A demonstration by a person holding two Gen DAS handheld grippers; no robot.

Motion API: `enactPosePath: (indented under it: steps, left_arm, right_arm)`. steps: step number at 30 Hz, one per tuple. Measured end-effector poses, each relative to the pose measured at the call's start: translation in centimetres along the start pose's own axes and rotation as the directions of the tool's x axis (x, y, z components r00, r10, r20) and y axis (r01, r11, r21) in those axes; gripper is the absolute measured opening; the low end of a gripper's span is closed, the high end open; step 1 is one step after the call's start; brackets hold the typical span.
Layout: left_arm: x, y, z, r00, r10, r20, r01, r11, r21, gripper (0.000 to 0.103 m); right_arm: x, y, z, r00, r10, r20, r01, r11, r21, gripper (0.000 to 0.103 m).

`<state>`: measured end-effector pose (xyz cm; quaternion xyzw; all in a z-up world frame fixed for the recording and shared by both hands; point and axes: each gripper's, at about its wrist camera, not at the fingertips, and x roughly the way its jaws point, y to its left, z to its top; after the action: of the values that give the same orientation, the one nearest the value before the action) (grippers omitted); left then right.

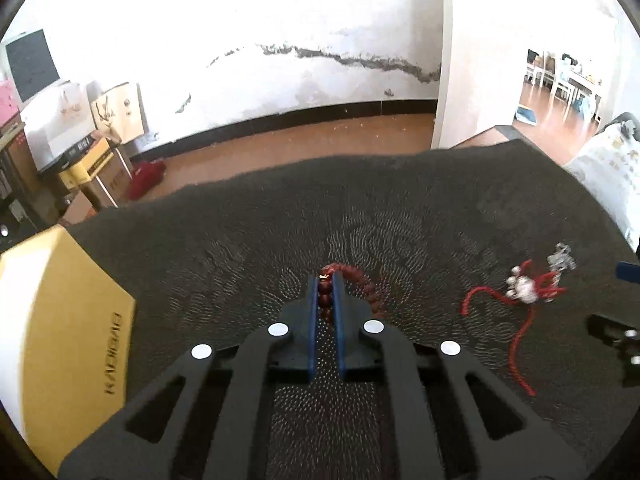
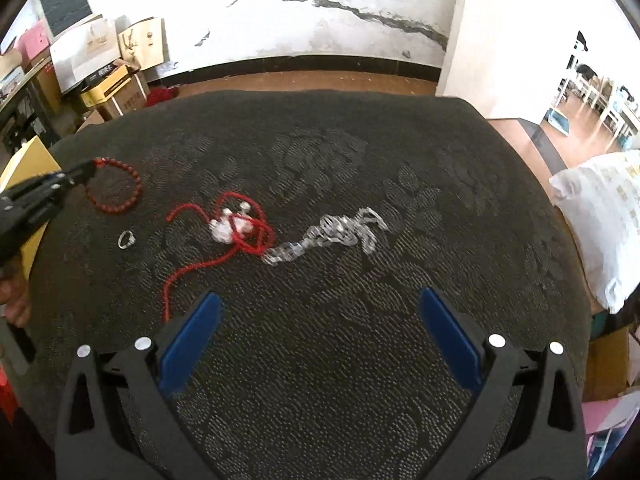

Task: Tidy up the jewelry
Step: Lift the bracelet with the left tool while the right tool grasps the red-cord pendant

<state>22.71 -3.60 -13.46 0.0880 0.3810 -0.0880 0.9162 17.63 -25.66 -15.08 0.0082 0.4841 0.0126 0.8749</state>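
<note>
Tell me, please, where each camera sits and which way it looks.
Left wrist: behind the left gripper, looking along its jaws, shut on the red bead bracelet, across the dark cloth towards the wall.
Right wrist: behind the open right gripper, above the cloth, looking at the same wall; the left gripper and a hand show at left.
Both show the bracelet, the red cord and the yellow box.

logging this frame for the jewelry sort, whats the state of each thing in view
left gripper: shut on the bead bracelet
right gripper: open, holding nothing, above the cloth
dark red bead bracelet: one end pinched, loop resting on the dark patterned cloth
red cord with white beads: loose, tangled, untouched
silver chain: loose, bunched beside the cord
small silver ring: lying free
yellow box: closed
</note>
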Motion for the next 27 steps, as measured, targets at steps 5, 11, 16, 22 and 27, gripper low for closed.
enactPosePath:
  steps: [5,11,16,22,27]
  left_arm:
    - [-2.3,-0.3,0.6,1.000,-0.005,0.007,0.005,1.000,0.013,0.007]
    - [-2.9,-0.3,-0.1,1.000,-0.020,-0.012,0.020,1.000,0.019,0.007]
    - [-2.9,-0.1,-0.7,0.999,-0.023,-0.031,0.023,0.999,0.032,0.007]
    - [-2.6,0.5,-0.7,0.998,-0.031,-0.057,0.031,0.999,0.015,0.007]
    - [-3.6,0.9,-0.6,0.998,-0.024,-0.064,0.025,1.000,0.011,0.007]
  right_arm:
    - [1.7,2.4,1.8,1.000,0.025,0.001,-0.025,0.996,-0.084,0.096]
    - [6.1,5.5,4.2,0.993,0.058,-0.101,-0.078,0.974,-0.212,0.094]
    - [7.4,5.4,4.9,0.987,0.086,-0.139,-0.116,0.966,-0.230,0.081]
    - [6.3,5.8,4.8,0.988,0.092,-0.125,-0.121,0.960,-0.253,0.032]
    - [5.6,6.6,4.6,0.991,0.073,-0.108,-0.098,0.963,-0.250,0.031]
